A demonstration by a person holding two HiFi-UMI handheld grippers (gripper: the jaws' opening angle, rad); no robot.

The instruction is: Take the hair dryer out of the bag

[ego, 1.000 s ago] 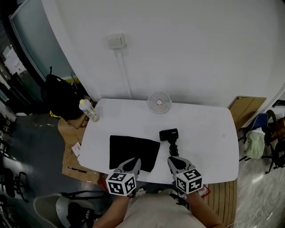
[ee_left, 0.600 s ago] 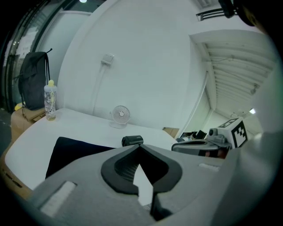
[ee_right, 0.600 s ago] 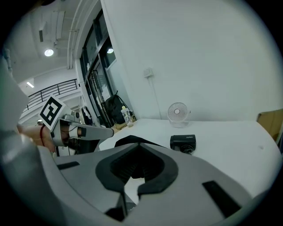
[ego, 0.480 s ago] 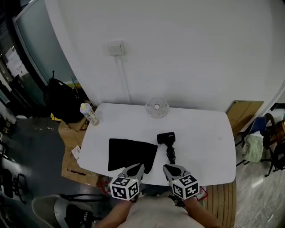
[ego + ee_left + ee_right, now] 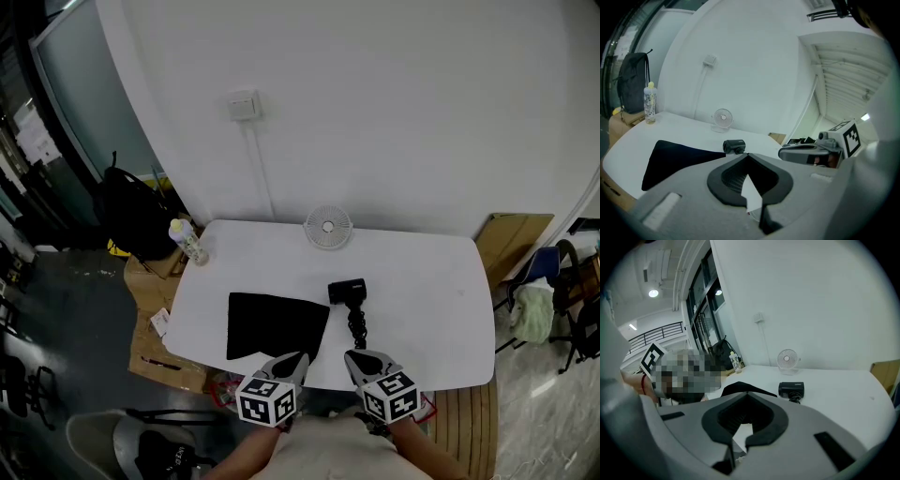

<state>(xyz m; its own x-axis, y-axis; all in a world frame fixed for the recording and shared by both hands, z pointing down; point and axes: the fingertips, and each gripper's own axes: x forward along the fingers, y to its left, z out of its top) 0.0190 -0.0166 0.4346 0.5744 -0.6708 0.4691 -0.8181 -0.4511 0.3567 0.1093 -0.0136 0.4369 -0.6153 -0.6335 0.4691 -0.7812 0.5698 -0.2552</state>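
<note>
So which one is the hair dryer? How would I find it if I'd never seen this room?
Start at the big white table. Near its middle, just right of the flat black bag and in front of the little white fan, lies the hair dryer. It is the only small, chunky black thing there, with a black cord trailing toward the table's near edge.

Office-like room: glass partition (image 5: 56, 84), white table (image 5: 422, 291), cardboard (image 5: 514, 234).
</note>
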